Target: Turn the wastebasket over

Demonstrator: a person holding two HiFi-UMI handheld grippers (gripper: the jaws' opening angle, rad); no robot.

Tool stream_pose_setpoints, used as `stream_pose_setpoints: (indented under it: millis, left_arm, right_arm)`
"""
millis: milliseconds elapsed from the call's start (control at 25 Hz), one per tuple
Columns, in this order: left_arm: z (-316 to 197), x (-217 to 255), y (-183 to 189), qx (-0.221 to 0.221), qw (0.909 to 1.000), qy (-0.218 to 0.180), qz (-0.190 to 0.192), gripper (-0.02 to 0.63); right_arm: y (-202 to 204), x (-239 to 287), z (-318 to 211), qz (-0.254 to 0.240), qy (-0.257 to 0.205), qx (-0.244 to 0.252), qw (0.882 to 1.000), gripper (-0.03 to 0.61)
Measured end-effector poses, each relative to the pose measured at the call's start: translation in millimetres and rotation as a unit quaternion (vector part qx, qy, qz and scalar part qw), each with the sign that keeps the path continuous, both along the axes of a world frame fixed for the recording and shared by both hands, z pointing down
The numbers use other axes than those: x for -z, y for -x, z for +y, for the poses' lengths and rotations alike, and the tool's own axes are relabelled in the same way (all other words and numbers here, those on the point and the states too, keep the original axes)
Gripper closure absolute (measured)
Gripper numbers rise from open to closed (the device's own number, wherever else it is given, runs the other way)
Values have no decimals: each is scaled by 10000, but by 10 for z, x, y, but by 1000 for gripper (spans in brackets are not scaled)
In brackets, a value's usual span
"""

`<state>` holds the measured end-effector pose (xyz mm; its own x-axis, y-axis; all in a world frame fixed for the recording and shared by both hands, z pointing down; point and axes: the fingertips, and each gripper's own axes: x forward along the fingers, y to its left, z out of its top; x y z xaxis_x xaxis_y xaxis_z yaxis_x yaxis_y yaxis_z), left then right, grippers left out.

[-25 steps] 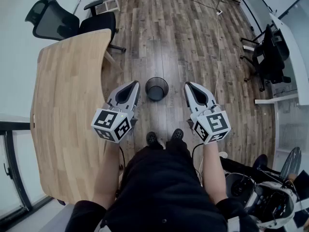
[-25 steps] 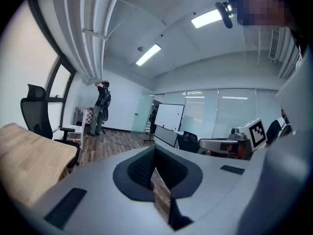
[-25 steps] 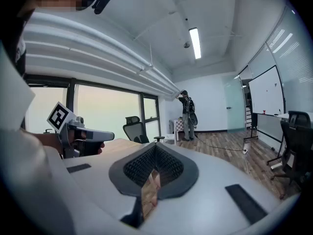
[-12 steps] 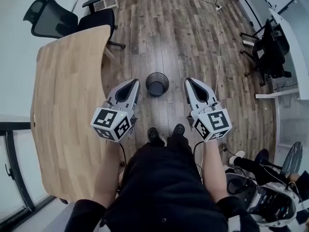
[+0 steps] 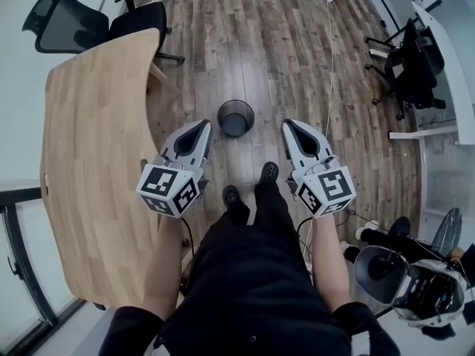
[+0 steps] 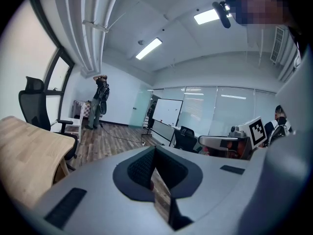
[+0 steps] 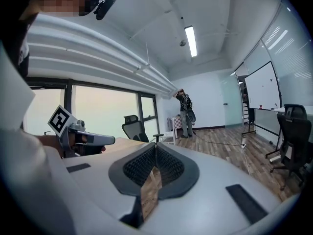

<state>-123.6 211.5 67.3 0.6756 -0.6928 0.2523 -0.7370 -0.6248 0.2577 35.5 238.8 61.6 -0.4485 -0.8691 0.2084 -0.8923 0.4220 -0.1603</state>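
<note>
A black mesh wastebasket (image 5: 236,117) stands upright on the wood floor ahead of the person's feet, mouth up. My left gripper (image 5: 202,128) hovers to its lower left, jaws shut and empty. On the other side, to the basket's lower right, my right gripper (image 5: 289,127) is likewise shut with nothing in it. Both point forward over the floor, well above the basket. In the left gripper view the left gripper (image 6: 155,153) shows closed jaws with only floor beyond; the right gripper (image 7: 155,150) looks the same in the right gripper view. Neither gripper view shows the basket.
A long wooden table (image 5: 89,162) runs along the left. Black office chairs stand at its far end (image 5: 82,24) and by the white desk (image 5: 415,58) at the right. A cable (image 5: 332,43) trails across the floor. Another person (image 7: 186,111) stands far off.
The head view has shifted: the basket and floor now sit slightly further left and up in the picture, and the person's feet have stepped forward. Both grippers keep their pose and stay shut.
</note>
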Motion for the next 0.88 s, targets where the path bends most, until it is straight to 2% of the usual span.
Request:
stream_pose_setpoints:
  millis: [240,520,880]
  left_arm:
    - [-96,-212,-81,65,9996,268,-83,597]
    - [-389,-317,-146,241,9982,459,-289,597]
    - [-928,-297,-507,547,9962,564,-376,597]
  right_arm:
    - [-95,-218,-130,-33,245,67,9997,545]
    - [-226,-365,-524,-63,381,149,9991,545]
    - [-604,-449,-1187,-54,414,521,9978,545]
